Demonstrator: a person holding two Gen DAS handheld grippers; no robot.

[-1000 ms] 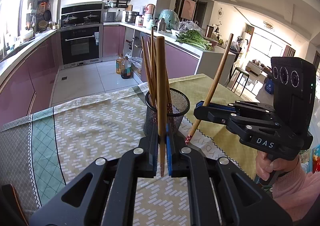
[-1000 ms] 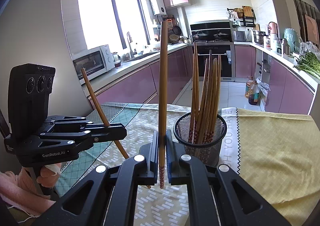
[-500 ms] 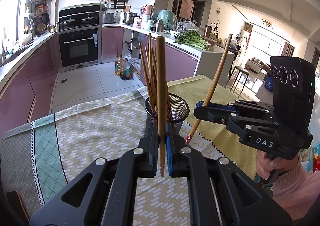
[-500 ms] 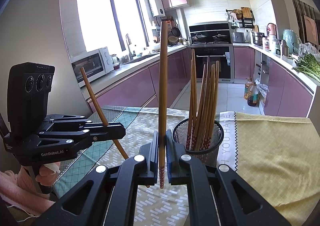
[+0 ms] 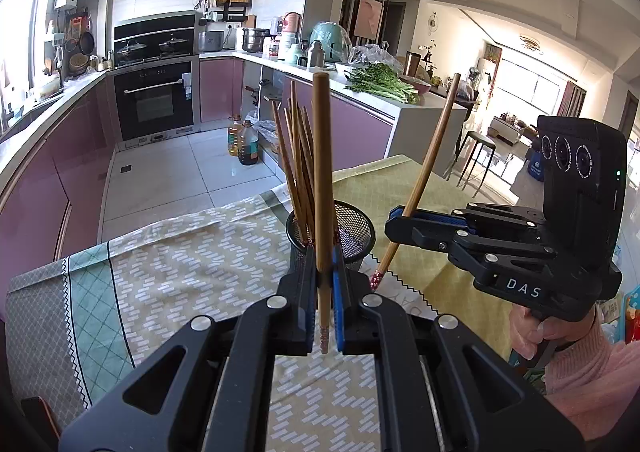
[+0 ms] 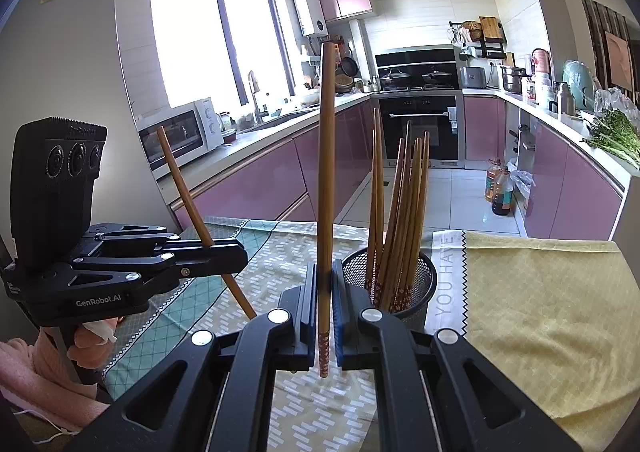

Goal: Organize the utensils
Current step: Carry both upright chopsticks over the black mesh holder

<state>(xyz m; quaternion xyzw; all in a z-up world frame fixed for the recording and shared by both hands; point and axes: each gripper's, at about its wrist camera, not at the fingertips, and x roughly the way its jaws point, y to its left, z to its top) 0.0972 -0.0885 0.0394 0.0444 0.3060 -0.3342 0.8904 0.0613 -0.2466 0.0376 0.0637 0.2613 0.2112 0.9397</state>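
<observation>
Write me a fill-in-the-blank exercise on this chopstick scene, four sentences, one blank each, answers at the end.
1. Each gripper is shut on one ____.
2. The other chopsticks stand in a black ____ cup.
3. The cup rests on a patterned ____.
4. The left gripper and the right gripper both hold their stick with its decorated end pointing ____.

Answers: chopstick; mesh; tablecloth; down

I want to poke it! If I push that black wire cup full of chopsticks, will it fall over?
Probably, if pushed near the top. The mesh cup looks light, and the chopsticks stand far above its rim, leaning to one side. It also sits on a soft tablecloth, so it may slide or wobble first.
</observation>
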